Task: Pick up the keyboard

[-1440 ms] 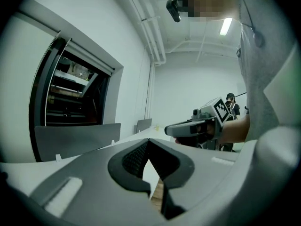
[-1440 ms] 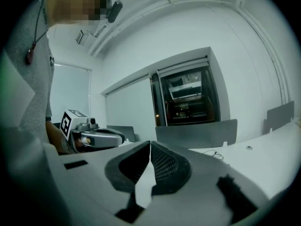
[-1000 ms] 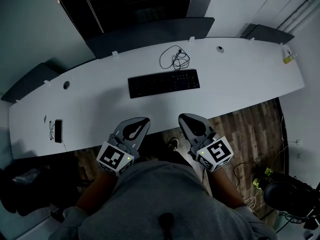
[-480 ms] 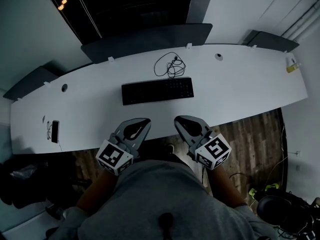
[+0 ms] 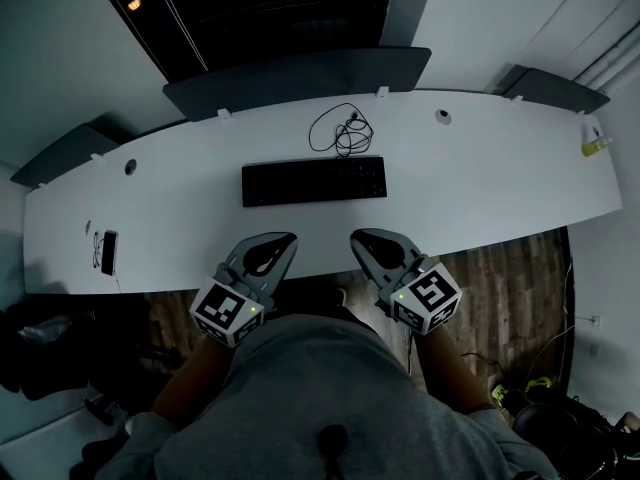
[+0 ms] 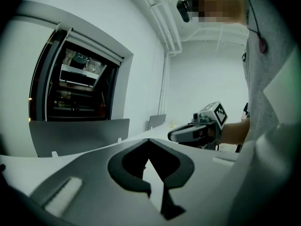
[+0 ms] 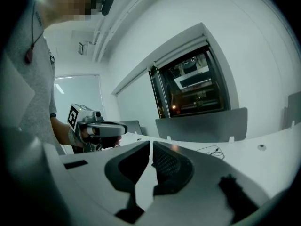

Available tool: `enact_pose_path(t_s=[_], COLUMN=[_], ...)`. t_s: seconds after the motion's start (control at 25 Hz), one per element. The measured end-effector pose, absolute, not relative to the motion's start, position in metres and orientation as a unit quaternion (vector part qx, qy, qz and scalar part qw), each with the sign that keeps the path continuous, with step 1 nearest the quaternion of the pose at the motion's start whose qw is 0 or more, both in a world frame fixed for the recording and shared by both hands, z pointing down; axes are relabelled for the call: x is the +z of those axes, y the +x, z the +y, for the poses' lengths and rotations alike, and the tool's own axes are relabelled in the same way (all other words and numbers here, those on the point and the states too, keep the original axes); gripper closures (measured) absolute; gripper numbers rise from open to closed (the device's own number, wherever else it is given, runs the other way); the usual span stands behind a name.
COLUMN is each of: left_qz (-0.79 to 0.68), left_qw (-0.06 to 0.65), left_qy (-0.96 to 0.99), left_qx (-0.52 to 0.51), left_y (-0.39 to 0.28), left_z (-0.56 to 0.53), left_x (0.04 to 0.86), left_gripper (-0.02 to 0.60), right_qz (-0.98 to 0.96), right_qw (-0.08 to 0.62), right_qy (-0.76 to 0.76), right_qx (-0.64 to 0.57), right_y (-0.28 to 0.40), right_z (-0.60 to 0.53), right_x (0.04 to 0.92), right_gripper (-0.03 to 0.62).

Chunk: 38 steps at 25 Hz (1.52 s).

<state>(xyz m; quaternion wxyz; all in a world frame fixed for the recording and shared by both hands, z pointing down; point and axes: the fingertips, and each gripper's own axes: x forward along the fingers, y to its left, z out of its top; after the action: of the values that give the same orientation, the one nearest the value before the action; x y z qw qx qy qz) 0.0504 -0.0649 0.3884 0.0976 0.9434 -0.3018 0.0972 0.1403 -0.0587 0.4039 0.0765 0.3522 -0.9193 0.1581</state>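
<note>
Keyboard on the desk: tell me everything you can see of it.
The keyboard is black, slim and long, its keys too dark to read. It lies flat and lengthwise, midway along the white desk, just before a coiled thin cable; whether they touch is unclear. The left gripper and right gripper, both shut, are short of it.

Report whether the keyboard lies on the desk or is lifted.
On the desk. The keyboard lies flat on the desk; the left tool and right tool are short of it.
</note>
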Motion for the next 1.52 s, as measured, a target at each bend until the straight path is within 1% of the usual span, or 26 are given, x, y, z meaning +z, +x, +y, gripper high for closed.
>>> enact_pose_path(t_s=[0.2, 0.48, 0.68, 0.92, 1.28, 1.36, 1.52], left_qz=[-0.301, -0.309, -0.32, -0.33, -0.385, -0.392, -0.408], left_qw=[0.108, 0.134, 0.15, 0.177, 0.195, 0.209, 0.25], left_qy=[0.942, 0.935, 0.927, 0.915, 0.883, 0.875, 0.853], left_qx=[0.101, 0.108, 0.123, 0.149, 0.184, 0.192, 0.21], left_y=[0.046, 0.037, 0.027, 0.012, -0.028, -0.039, -0.061], left_z=[-0.078, -0.109, -0.139, -0.172, -0.229, -0.239, -0.253], left_x=[0.4, 0.432, 0.463, 0.5, 0.544, 0.557, 0.584], left_gripper=[0.577, 0.577, 0.577, 0.575, 0.573, 0.557, 0.552], right_qz=[-0.915, -0.899, -0.888, -0.875, -0.839, -0.832, -0.819], right_qw=[0.085, 0.124, 0.155, 0.174, 0.238, 0.247, 0.271], right_qy=[0.356, 0.372, 0.38, 0.389, 0.415, 0.42, 0.422], right_qx=[0.172, 0.196, 0.21, 0.229, 0.259, 0.264, 0.278], right_y=[0.144, 0.158, 0.168, 0.174, 0.196, 0.201, 0.208], right_z=[-0.074, -0.106, -0.132, -0.167, -0.22, -0.231, -0.245], right_x=[0.42, 0.458, 0.484, 0.51, 0.56, 0.572, 0.6], right_gripper=[0.577, 0.577, 0.577, 0.577, 0.576, 0.576, 0.576])
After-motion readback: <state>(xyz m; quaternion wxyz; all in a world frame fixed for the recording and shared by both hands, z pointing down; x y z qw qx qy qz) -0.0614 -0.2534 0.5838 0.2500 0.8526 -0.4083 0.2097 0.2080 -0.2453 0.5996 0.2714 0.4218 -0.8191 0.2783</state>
